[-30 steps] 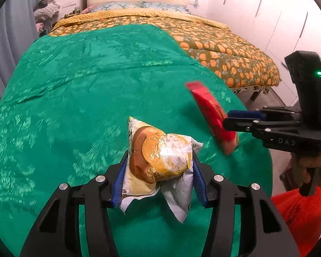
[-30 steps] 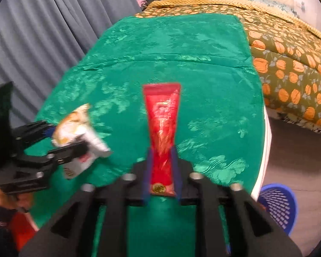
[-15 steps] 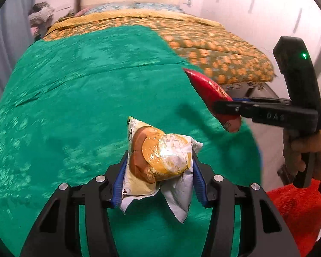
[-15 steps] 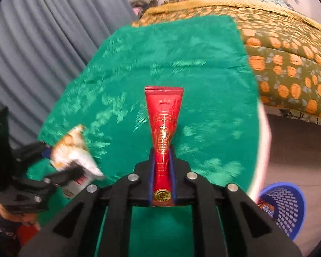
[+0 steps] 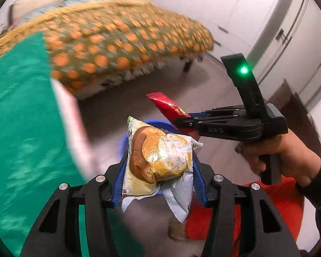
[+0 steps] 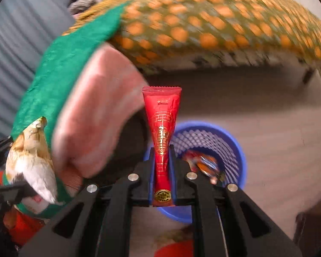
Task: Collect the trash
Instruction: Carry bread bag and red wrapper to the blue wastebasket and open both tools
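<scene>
Crumpled bun wrapper (image 5: 160, 158) clamped between left gripper (image 5: 158, 177) fingers, red sachet (image 6: 162, 137) pinched by right gripper (image 6: 162, 171) fingers, blue mesh basket (image 6: 235, 150) seen below, bed (image 5: 21, 107) alongside.

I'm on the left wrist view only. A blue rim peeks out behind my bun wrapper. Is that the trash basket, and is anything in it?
Observer: Yes. The right wrist view shows a blue mesh basket on the floor, with crumpled wrappers already inside.
Operator: Is the right gripper holding its red packet firmly?
Observer: The right gripper has its jaws shut on the red packet near its lower end; a round gold seal shows at the bottom.
Operator: And my wrapper, from that side?
Observer: The bun wrapper shows at the left edge, beside the pink edge of the mattress, not over the basket.
</scene>
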A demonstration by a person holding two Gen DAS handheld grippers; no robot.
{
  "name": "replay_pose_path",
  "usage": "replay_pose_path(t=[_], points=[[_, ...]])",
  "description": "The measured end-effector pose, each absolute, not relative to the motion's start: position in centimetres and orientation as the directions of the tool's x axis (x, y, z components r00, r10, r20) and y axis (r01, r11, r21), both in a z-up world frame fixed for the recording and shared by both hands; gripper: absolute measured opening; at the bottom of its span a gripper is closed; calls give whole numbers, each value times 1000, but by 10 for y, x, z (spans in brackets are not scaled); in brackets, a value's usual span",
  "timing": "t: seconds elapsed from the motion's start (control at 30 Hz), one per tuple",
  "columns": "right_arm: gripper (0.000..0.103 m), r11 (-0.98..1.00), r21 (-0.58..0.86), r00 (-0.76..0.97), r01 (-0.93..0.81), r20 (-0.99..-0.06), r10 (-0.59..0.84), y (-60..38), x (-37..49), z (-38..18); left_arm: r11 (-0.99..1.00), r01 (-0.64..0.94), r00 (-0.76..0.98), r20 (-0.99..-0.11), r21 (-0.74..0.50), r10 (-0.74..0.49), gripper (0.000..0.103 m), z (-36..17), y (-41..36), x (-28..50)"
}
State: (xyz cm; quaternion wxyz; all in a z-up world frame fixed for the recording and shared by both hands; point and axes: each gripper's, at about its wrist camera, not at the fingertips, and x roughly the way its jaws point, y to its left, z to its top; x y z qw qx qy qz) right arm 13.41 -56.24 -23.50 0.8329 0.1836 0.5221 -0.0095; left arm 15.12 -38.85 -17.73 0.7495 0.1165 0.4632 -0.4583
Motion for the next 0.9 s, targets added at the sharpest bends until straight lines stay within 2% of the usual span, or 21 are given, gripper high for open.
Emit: replay_pose_path(t=[0.3, 0.33, 0.37, 0.47, 0.5, 0.57, 0.7, 0.73, 0.8, 0.87, 0.9], points=[[13, 866, 378, 404, 327, -884, 234, -616, 117, -302, 574, 780, 72, -874, -251, -480, 54, -279, -477, 160], [17, 858, 378, 402, 347, -887, 228, -622, 117, -310, 573, 782, 71, -879, -243, -471, 54, -292, -485, 162], [32, 848, 384, 403, 364, -886, 228, -626, 117, -316, 575, 784, 75, -883, -235, -464, 56, -299, -489, 164], [54, 827, 395, 400, 401, -887, 229, -633, 115, -325, 598, 770, 85, -893, -222, -441, 72, -320, -500, 171], [58, 820, 392, 405, 418, -888, 218, -637, 112, -325, 608, 760, 85, -893, -229, -443, 72, -324, -501, 173], [78, 797, 396, 429, 455, -882, 194, -647, 105, -320, 636, 731, 91, -889, -247, -449, 72, -322, -498, 177], [87, 780, 367, 491, 506, -867, 90, -659, 80, -282, 650, 713, 145, -852, -262, -502, 72, -293, -488, 166], [93, 778, 369, 509, 508, -858, 74, -660, 74, -273, 659, 711, 182, -839, -247, -512, 74, -277, -482, 158], [99, 773, 380, 552, 509, -833, 46, -658, 58, -250, 673, 707, 238, -823, -218, -516, 88, -254, -474, 145], [99, 766, 392, 586, 510, -810, 24, -652, 41, -230, 693, 701, 325, -788, -170, -522, 97, -225, -464, 128], [99, 767, 387, 598, 511, -802, 7, -647, 33, -222, 698, 700, 357, -773, -149, -524, 98, -215, -460, 121]])
